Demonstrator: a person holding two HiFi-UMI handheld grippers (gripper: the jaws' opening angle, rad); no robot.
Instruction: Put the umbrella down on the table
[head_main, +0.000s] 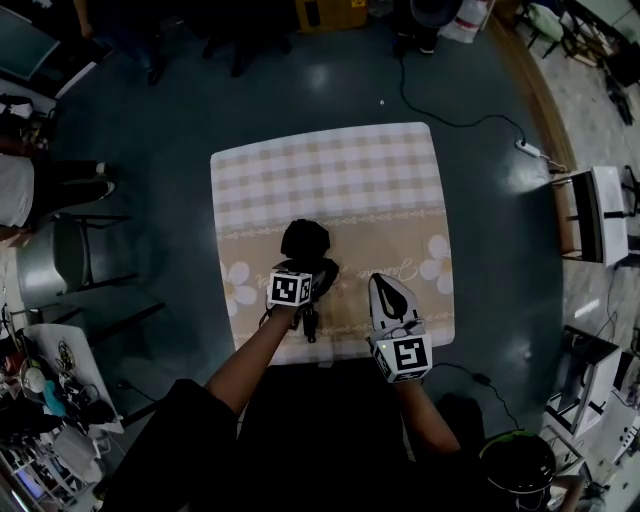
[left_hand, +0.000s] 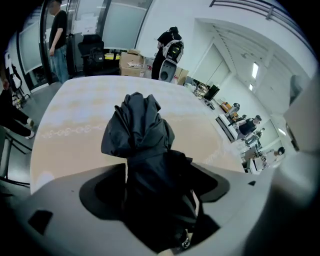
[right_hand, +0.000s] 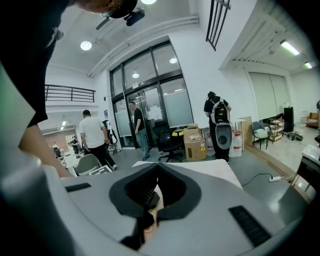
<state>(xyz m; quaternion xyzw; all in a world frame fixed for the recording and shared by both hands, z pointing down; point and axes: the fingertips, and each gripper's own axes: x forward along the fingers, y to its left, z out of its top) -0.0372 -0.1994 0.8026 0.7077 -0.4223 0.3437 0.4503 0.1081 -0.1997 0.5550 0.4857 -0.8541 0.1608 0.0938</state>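
A black folded umbrella (head_main: 305, 240) rests on the table (head_main: 330, 160), which has a checked and beige floral cloth, near the front middle. My left gripper (head_main: 318, 278) points steeply down over the umbrella's near end. In the left gripper view the umbrella (left_hand: 140, 130) runs between the widely spread jaws of the left gripper (left_hand: 157, 172), with a dark gap on the left side; its bunched fabric lies on the cloth (left_hand: 75, 115). My right gripper (head_main: 384, 283) hovers to the right of it, empty. In the right gripper view the right gripper (right_hand: 156, 167) has its tips together.
A grey chair (head_main: 60, 260) stands left of the table and a white chair (head_main: 590, 215) to its right. A cable and power strip (head_main: 525, 148) lie on the floor at the back right. A black bin (head_main: 518, 465) sits near my right side. People (left_hand: 57, 40) stand beyond the table.
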